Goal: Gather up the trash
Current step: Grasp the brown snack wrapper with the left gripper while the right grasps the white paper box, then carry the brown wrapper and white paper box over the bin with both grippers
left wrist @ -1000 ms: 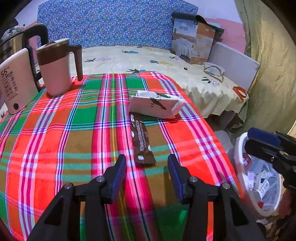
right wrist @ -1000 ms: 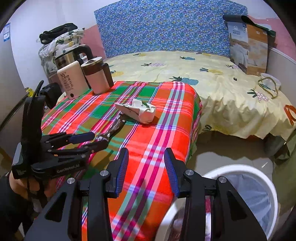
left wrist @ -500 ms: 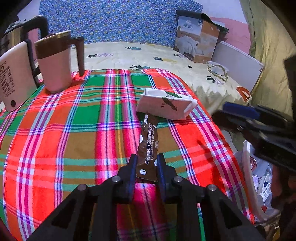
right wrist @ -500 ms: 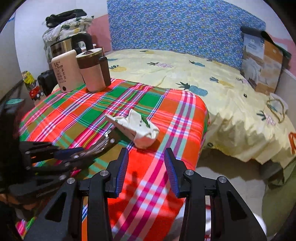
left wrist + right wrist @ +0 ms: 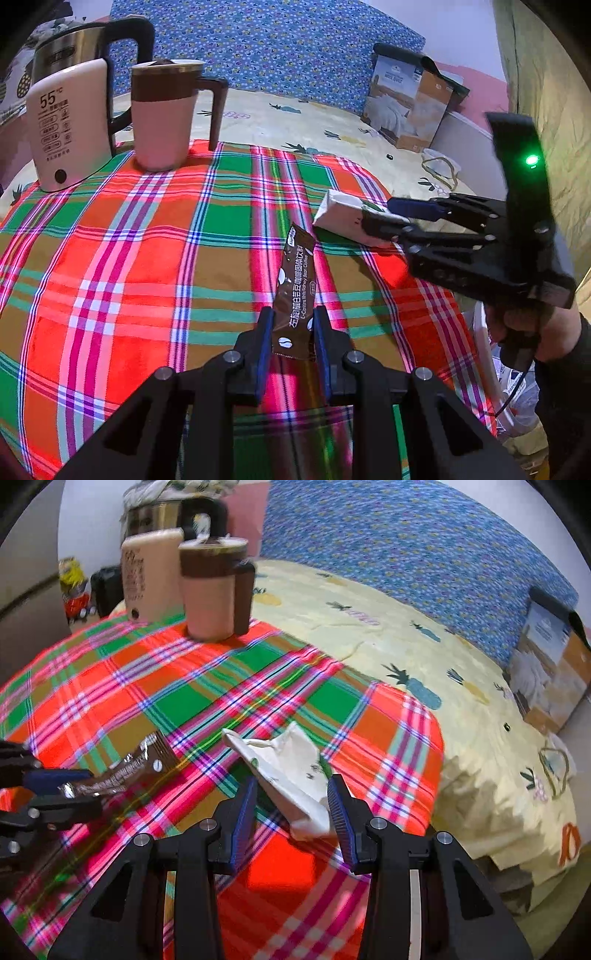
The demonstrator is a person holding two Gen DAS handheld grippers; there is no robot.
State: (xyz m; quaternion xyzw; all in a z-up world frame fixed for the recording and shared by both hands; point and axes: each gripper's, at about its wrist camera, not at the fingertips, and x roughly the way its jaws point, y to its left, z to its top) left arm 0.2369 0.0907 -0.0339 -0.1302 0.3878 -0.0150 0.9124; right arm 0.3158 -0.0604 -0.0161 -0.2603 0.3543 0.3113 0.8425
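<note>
Left gripper (image 5: 291,328) clenched on near end of brown coffee sachet (image 5: 297,284), long axis running away across plaid desk (image 5: 147,258); right gripper (image 5: 291,812) released, jaws straddling crumpled white carton (image 5: 291,771) near desk's right edge, not yet pressing.

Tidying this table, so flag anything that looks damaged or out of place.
Two bits of litter stand out on the plaid tablecloth: a crushed white carton, flattened and lying on its side between the open right claw, and an empty brown coffee sachet pinched in the left claw.
</note>
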